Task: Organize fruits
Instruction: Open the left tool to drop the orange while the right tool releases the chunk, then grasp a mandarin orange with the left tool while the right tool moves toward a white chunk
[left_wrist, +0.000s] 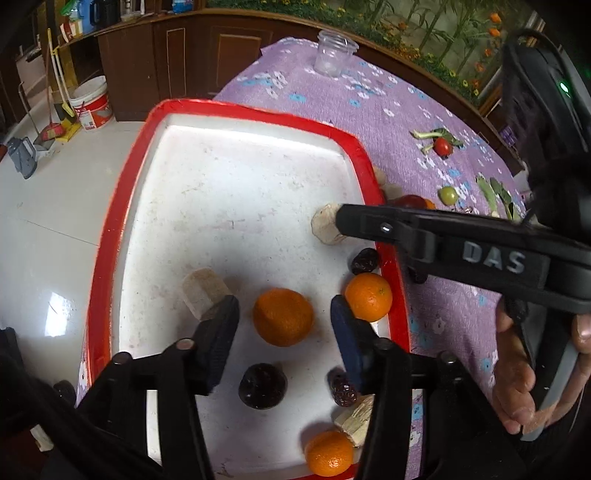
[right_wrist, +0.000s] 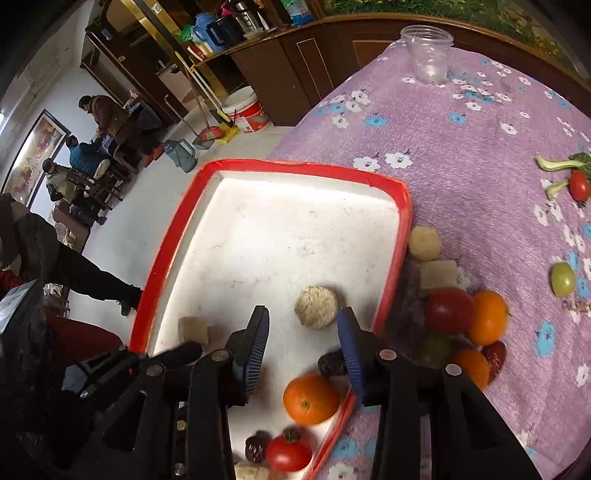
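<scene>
Covering the tabletop (right_wrist: 461, 147), purple cloth carries the red-rimmed tray (left_wrist: 122, 206) holding oranges. The left tool (left_wrist: 284, 317) gapes empty around one orange (left_wrist: 283, 316); the right tool (right_wrist: 303, 326), also parted, frames a pale chunk (right_wrist: 316, 307). Closing off-centre might roll the round orange.

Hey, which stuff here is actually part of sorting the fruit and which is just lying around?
Part of the job:
red-rimmed tray
oranges in the tray
fruit pile beside the tray
green fruit on the cloth
left tool, open
right tool, open

Just lying about:
clear plastic cup
leafy greens
white bucket on the floor
</scene>
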